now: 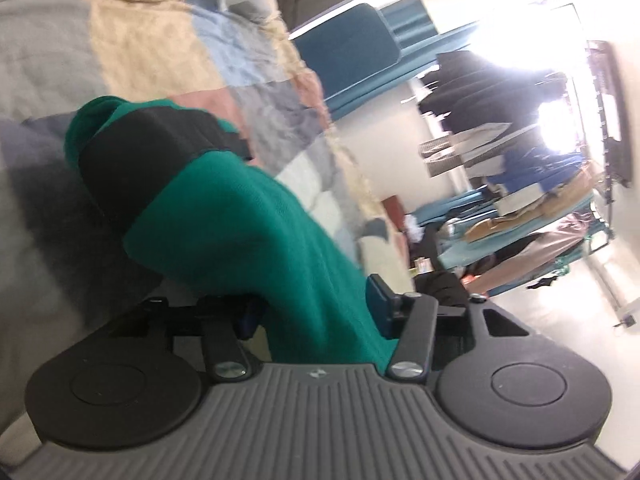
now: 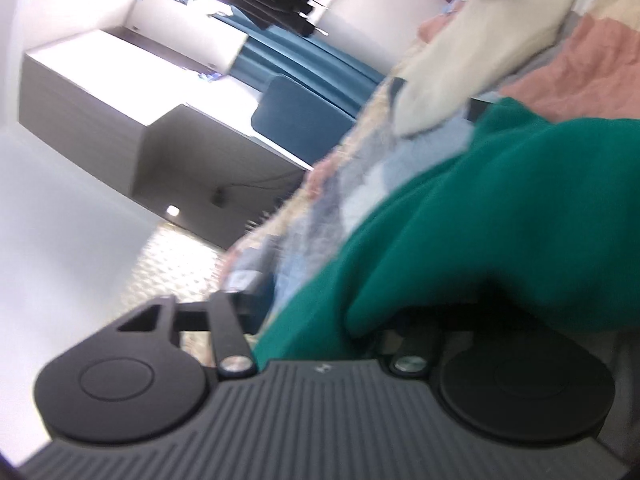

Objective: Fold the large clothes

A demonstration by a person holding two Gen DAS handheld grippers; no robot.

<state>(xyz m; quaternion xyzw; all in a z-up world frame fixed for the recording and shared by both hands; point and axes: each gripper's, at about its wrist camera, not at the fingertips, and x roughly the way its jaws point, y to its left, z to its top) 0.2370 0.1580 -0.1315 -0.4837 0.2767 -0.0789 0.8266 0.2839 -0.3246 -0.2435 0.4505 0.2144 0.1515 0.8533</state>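
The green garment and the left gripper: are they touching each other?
Touching. In the left wrist view the green garment runs between the fingers of the left gripper and lies against them, over the patchwork quilt.

We see the garment (image 1: 248,216) lying between the left gripper's (image 1: 316,312) fingers and reaching ahead of them over the quilt (image 1: 168,44); beyond the fingertips to the right hangs a clothes rack (image 1: 520,184). At the right gripper (image 2: 320,304) the garment drapes over the right finger, a pillow (image 2: 480,56) ahead
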